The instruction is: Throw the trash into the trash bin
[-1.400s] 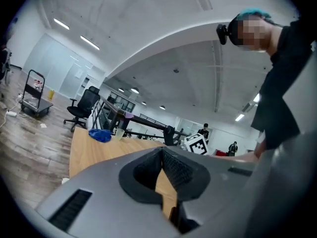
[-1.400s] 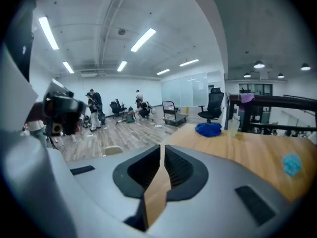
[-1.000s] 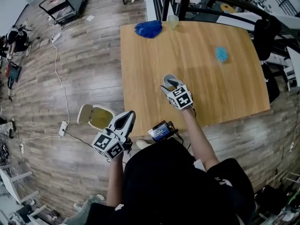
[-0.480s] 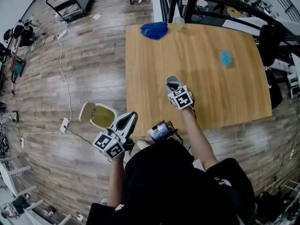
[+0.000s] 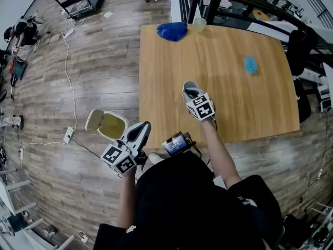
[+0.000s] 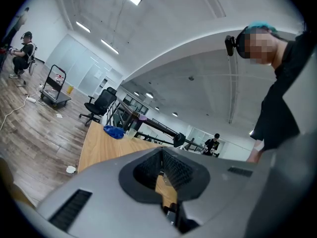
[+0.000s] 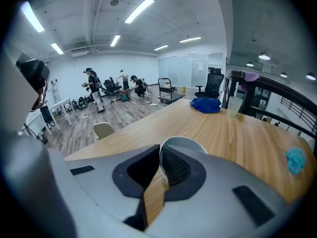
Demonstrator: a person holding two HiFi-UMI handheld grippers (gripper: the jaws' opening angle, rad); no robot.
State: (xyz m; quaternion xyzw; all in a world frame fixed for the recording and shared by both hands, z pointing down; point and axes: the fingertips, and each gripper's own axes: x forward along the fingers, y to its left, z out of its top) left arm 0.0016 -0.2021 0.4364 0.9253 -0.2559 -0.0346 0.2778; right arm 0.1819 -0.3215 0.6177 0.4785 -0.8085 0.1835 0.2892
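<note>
The right gripper tilts down over the near part of the table. Its jaws have just been closing and now pinch the wall of the cup, one pad inside the rim and one outside. That looks the sensible hold for a light, thin-walled cup too wide to span, since it can lift away uncrushed. I judge the cup to be the trash in hand. It appears to stand upright on the table, not yet raised.

The left gripper is held level off the table's near-left corner, jaws together on nothing, just beside the bin. The bin stands on the floor near that corner with its lid flipped open, so the cup needs only a short carry leftward and a drop. The left gripper seems parked clear of that path.

The cup is pale, smooth and round-mouthed, probably paper. The gripper pads are dark and ribbed for friction, and the bodies are smooth grey plastic. The table is flat, warm-grained wood, and the floor is grey-brown plank. The bin is cream and rounded, yellowish inside. At the table's far edge a crumpled blue cloth lies beside a translucent tumbler. Well apart from them is a small, soft, shapeless blue wad, likely more trash.
</note>
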